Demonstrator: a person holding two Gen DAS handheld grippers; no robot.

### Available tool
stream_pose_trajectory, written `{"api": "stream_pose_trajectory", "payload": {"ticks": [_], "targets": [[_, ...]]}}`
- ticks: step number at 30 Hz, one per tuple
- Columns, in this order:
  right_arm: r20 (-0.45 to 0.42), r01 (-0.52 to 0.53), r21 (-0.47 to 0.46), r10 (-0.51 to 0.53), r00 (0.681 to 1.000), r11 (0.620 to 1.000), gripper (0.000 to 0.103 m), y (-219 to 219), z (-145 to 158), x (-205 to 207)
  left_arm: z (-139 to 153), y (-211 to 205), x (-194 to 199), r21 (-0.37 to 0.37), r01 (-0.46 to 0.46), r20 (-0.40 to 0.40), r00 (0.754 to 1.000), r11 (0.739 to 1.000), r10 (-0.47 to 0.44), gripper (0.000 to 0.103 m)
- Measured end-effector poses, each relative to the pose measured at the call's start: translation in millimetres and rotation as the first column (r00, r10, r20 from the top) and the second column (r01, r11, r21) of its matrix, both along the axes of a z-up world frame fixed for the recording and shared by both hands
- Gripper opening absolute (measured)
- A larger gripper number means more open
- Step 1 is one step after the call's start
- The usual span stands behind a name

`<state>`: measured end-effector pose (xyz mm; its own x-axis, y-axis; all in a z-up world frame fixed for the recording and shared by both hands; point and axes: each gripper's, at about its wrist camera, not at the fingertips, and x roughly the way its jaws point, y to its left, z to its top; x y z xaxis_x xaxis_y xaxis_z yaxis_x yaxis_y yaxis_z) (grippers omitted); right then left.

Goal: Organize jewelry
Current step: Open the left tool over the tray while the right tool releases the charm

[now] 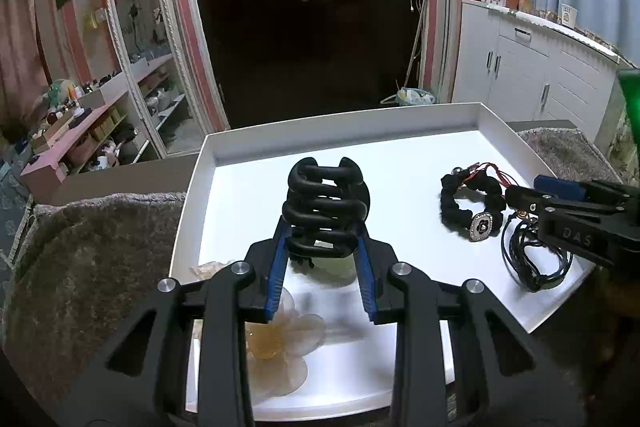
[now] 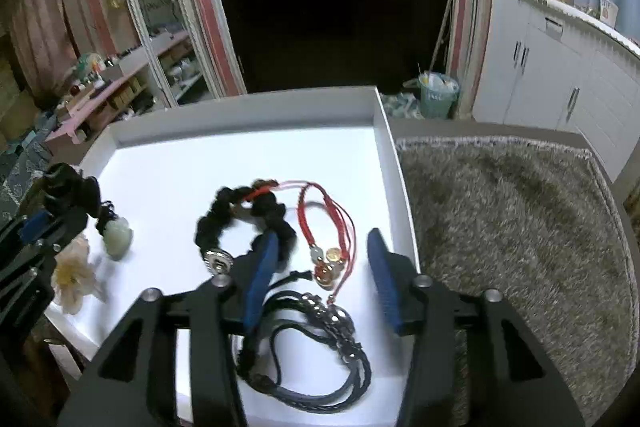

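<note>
Left claw (image 1: 322, 247) grips a black hair clip (image 1: 325, 209) above the white tray (image 1: 340, 121). Right claw (image 2: 324, 259) hangs released over the tray's black scrunchie (image 2: 236, 217), red cord bracelet (image 2: 324, 227) and dark braided bracelets (image 2: 320, 367)

Dim room, glaring white tray (image 2: 384, 131), fisheye-warped edges.

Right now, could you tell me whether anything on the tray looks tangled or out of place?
Yes: the red cord bracelet lies across the black scrunchie, and its charms rest on the dark braided cords, so the three overlap in one heap on the white tray. The left gripper holds a black claw clip.
</note>
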<state>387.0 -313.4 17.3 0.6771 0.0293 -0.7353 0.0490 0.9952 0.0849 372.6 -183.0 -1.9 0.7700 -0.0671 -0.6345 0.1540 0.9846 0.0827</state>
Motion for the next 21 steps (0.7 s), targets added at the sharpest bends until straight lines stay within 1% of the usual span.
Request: {"api": "stream_pose_trajectory", "payload": {"ticks": [5,9,14,21], "targets": [[0.039,-0.017,0.011,0.017,0.999,1.000,0.048,2.4,10.2,-10.9,2.2,1.6,-7.2,0.013,-0.012,0.015,1.000,1.000,0.012,0.030],[0.040,-0.047,0.007,0.046,0.998,0.999,0.048,8.6,17.8,-17.1,4.2,3.8,-14.6,0.033,-0.030,0.024,0.999,0.999,0.029,0.030],[0.049,-0.058,0.011,0.057,0.997,0.998,0.048,12.7,26.3,-28.4,4.4,9.1,-31.0,0.059,-0.032,0.030,0.999,0.998,0.030,0.031],[0.064,-0.073,0.016,0.072,0.995,0.997,0.048,21.9,34.7,-46.9,8.8,22.8,-56.7,0.018,-0.024,0.041,0.999,1.000,0.023,0.031]]}}
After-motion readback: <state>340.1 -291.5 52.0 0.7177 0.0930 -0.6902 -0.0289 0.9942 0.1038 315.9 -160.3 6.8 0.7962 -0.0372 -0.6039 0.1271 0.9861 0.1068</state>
